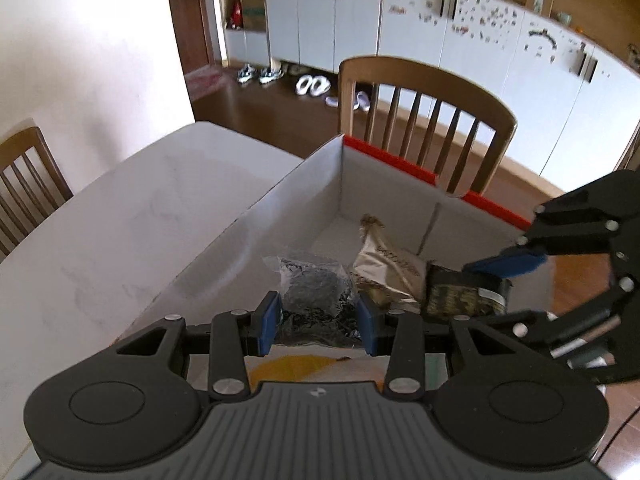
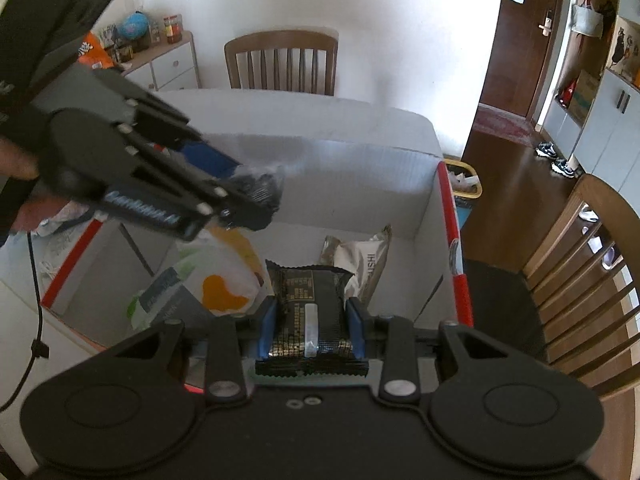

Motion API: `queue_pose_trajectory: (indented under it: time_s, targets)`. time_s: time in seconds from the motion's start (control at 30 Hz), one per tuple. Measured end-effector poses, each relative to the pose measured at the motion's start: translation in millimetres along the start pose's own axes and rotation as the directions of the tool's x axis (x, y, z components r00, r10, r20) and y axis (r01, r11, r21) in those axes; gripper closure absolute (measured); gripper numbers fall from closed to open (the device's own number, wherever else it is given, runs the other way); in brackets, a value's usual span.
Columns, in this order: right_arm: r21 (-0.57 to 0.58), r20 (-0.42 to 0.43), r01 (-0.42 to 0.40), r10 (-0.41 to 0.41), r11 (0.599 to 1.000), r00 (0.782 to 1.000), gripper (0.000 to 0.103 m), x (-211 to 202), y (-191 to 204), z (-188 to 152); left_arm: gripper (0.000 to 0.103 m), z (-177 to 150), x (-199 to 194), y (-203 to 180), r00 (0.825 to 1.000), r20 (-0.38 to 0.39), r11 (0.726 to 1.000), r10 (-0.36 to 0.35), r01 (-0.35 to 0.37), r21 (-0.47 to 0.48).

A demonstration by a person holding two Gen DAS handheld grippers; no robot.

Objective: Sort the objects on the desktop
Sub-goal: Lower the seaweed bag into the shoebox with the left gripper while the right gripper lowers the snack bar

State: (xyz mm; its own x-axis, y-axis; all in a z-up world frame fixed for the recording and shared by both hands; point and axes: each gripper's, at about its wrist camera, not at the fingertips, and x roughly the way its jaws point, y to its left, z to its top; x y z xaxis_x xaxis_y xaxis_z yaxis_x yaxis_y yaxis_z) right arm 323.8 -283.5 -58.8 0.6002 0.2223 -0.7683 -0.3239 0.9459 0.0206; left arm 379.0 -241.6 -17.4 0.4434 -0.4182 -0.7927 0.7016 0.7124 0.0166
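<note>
Cardboard, white inside with a red rim, forms the open box (image 1: 400, 200) that stands on the white counter (image 1: 120, 220), with a wooden chair (image 1: 432, 96) just beyond its far wall. Over the box, the left gripper (image 1: 318, 322) has its blue fingers (image 1: 269, 322) closed on a clear bag of dark bits (image 1: 316, 292). Just beside it, the right gripper (image 2: 310, 328) has its fingers (image 2: 267, 328) clamped on the sides of a black snack packet (image 2: 310, 300) printed with gold, also above the box's opening. On the box floor lie a silver-beige packet (image 2: 360, 260) near the far corner and a white bag with an orange patch (image 2: 224, 284).
</note>
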Motion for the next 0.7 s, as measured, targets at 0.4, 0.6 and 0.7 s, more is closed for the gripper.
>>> queue_pose_trajectory:
  time_s: [0.4,0.6,0.7]
  targets:
    - [-0.001,-0.081,-0.027,0.027,1.000,0.996,0.068,25,0,-2,0.064,19,44,4,0.989,-0.147,0.998,0.010,-0.001,0.063]
    - [-0.007,-0.128,-0.041,0.040,0.999,0.991,0.068,38,-1,-1,0.064,22,60,4,0.978,-0.207,0.997,0.009,0.007,0.077]
    - [0.007,-0.157,-0.060,0.060,0.998,0.986,0.068,43,-1,-2,0.064,22,64,5,0.973,-0.232,0.996,0.003,0.016,0.082]
